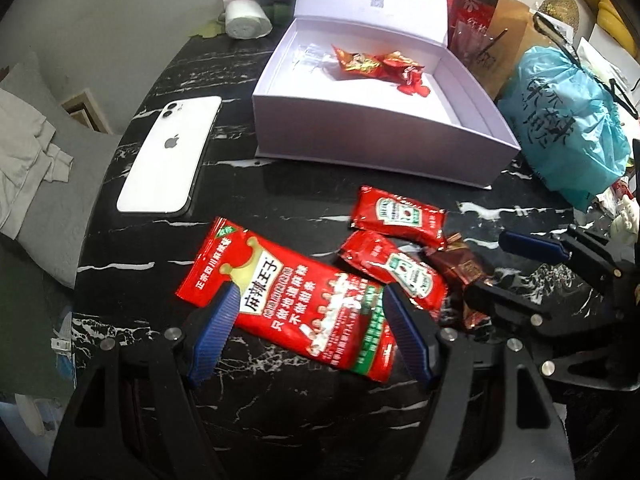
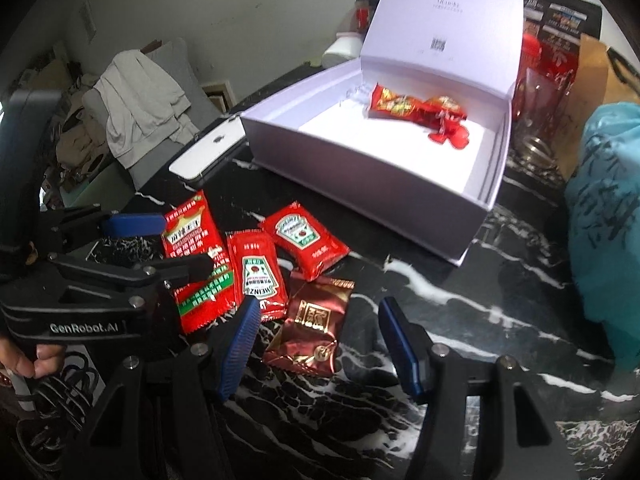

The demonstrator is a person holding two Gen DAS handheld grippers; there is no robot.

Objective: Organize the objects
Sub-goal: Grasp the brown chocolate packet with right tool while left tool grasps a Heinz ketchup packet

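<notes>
A black marble table point(image 1: 280, 408) veined in white fills the corner of a cluttered room, its curved edge falling away at the left, toward a grey chair. A white phone point(image 1: 170, 156) lies near that edge; an open white box point(image 1: 360, 136) with red wrappers inside sits further back, bare stone between them. In front lie a big red snack packet point(image 1: 296, 300), two ketchup sachets point(image 1: 400, 216) and a dark red foil packet point(image 2: 308, 328). The left gripper point(image 1: 308, 308) stands apart, straddling the snack packet without pinching it. The right gripper point(image 2: 316, 320) is likewise spread, over the foil packet.
</notes>
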